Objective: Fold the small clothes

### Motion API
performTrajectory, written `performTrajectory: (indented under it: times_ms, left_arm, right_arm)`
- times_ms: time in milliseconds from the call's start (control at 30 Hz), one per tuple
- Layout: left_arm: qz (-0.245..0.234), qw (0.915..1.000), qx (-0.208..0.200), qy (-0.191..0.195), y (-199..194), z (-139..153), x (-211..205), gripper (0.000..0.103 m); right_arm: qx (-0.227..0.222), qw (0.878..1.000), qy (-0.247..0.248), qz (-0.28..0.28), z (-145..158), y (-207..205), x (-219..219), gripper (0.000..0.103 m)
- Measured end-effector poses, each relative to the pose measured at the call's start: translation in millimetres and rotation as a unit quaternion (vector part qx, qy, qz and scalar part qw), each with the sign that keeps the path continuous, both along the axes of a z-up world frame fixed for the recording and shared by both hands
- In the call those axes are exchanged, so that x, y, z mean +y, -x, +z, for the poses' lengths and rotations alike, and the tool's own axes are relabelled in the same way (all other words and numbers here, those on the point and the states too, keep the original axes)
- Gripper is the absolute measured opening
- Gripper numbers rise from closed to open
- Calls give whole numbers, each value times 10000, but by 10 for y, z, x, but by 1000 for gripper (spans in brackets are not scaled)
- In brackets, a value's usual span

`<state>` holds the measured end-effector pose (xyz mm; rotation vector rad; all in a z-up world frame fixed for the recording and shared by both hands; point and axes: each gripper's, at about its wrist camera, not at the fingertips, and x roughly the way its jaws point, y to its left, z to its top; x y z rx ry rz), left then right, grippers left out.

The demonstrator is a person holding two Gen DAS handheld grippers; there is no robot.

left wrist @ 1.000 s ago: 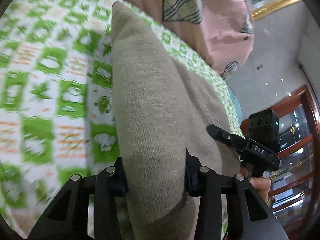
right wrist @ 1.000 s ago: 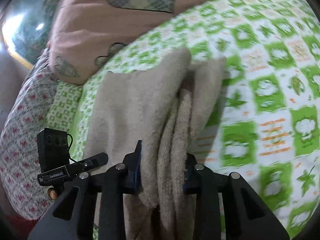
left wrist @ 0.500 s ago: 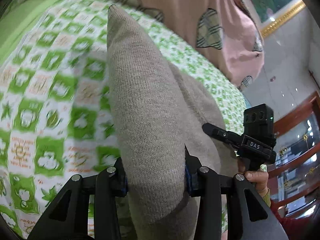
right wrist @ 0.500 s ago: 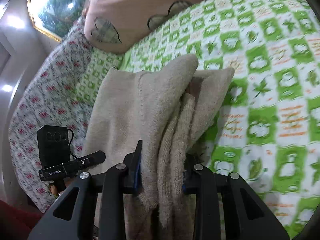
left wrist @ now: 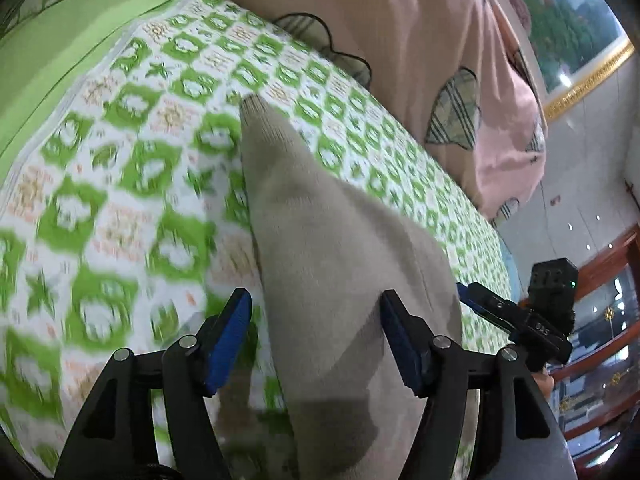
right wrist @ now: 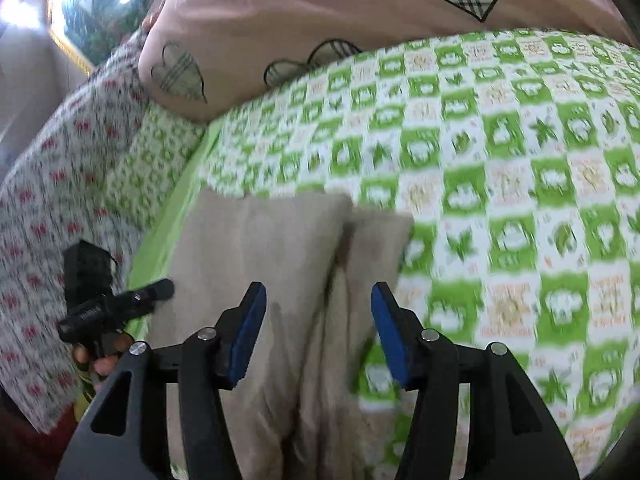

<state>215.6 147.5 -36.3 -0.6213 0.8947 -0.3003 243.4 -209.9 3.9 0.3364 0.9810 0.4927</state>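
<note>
Two grippers hang over one beige knitted garment [left wrist: 340, 264] lying on a green-and-white checked bedsheet [left wrist: 120, 200]. Left gripper [left wrist: 316, 336]: its jaws are opening, and the folded garment runs between the blue pads [left wrist: 224, 344] and away ahead of them, with a gap at the left pad (contact at the right pad is hard to judge). Right gripper [right wrist: 318, 328]: its jaws are opening too, the garment's doubled edge lying between them and reaching forward, loose of both pads. Beyond both grippers sits a pink quilt with plaid heart patches [right wrist: 320, 12].
</note>
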Motion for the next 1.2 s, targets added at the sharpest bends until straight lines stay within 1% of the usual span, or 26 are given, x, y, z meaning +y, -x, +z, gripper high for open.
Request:
performTrajectory:
  times_ms: [33, 67, 100, 133, 167, 200, 233, 267, 300, 333, 367, 400, 433, 500, 567, 600, 633, 667, 700, 767, 867, 900, 967, 1033, 1100, 1200]
  left_arm:
    - [65, 10000, 50, 15, -67, -25, 50, 67]
    - [145, 9998, 124, 77, -140, -63, 104, 67]
    - [197, 9996, 173, 139, -194, -92, 139, 67]
    - [256, 9993, 216, 162, -263, -112, 146, 67]
    - [308, 9991, 251, 134, -354, -117, 101, 67]
    - [355, 9989, 298, 63, -427, -120, 100, 66]
    - [397, 9987, 332, -41, -510, -114, 95, 65]
    - [427, 9984, 337, -164, -597, -98, 65, 59]
    - [430, 9980, 329, -328, -680, -81, 51, 49]
    - [429, 9971, 326, -532, -784, -65, 22, 44]
    - [434, 9964, 335, -650, -853, -65, -6, 35]
    - [442, 9948, 357, -847, -931, -62, -36, 28]
    - [454, 9920, 384, -1117, -1018, -60, -82, 27]
    - [458, 9885, 415, -1382, -1075, -65, -132, 26]
    - [452, 9871, 425, -1477, -1048, -29, -164, 26]
    - [454, 9869, 356, -1505, -961, 33, -163, 27]
    - [452, 9870, 308, -1511, -879, 77, -162, 29]
    - [440, 9873, 261, -1504, -767, 129, -156, 35]
    - [427, 9874, 187, -1514, -585, 194, -157, 42]
    - [467, 9865, 50, -1569, -282, 283, -175, 48]
    - [452, 9867, -91, -1558, 337, 351, -219, 51]
    - [457, 9870, -121, -1538, 596, 340, -243, 52]
    - [446, 9866, -89, -1568, 955, 304, -291, 53]
    - [450, 9849, -9, -1673, 1387, 225, -385, 53]
    - [484, 9836, 55, -1735, 1694, 136, -490, 55]
    - [432, 9845, 143, -1694, 1962, -3, -653, 57]
  right_arm:
    - [1, 10000, -10, -21, -12, -84, 47, 52]
    - [38, 10000, -33, 7, -40, -143, 96, 41]
    - [124, 9999, -83, 58, -89, -202, 144, 37]
    - [289, 9994, -130, 139, -172, -279, 226, 24]
    - [347, 9992, -65, 160, -210, -301, 259, 12]
    - [288, 9995, 77, 139, -209, -308, 274, 9]
    - [113, 9998, 67, 117, -137, -288, 242, 8]
    - [-32, 10000, -17, 75, -68, -264, 185, 8]
    - [-120, 9999, -68, 28, -18, -245, 134, 8]
    - [-163, 9998, -55, -57, 19, -239, 80, 8]
    - [-142, 9999, 19, -81, 14, -246, 62, 8]
    - [-94, 9998, 139, -82, -17, -260, 58, 8]
    - [17, 9996, 272, -71, -99, -284, 64, 8]
    - [206, 9995, 244, -63, -224, -305, 64, 8]
    - [327, 9993, 56, -178, -284, -293, 20, 12]
    - [349, 9991, 16, -236, -271, -277, 9, 14]
    - [366, 9989, -49, -298, -236, -242, -18, 19]
    - [335, 9988, -123, -320, -179, -179, -48, 23]
    - [279, 9990, -153, -309, -127, -118, -58, 25]
    - [134, 9994, -136, -292, 4, 62, -92, 28]
    - [-2, 9994, -222, -274, 133, 389, -166, 30]
    - [-9, 9993, -256, -284, 154, 507, -199, 30]
    - [9, 9989, -341, -321, 163, 761, -263, 35]
    - [63, 9987, -371, -335, 123, 1026, -314, 38]
    - [119, 9988, -349, -312, 74, 1239, -327, 38]
    - [195, 9993, -270, -174, -16, 1496, -284, 39]
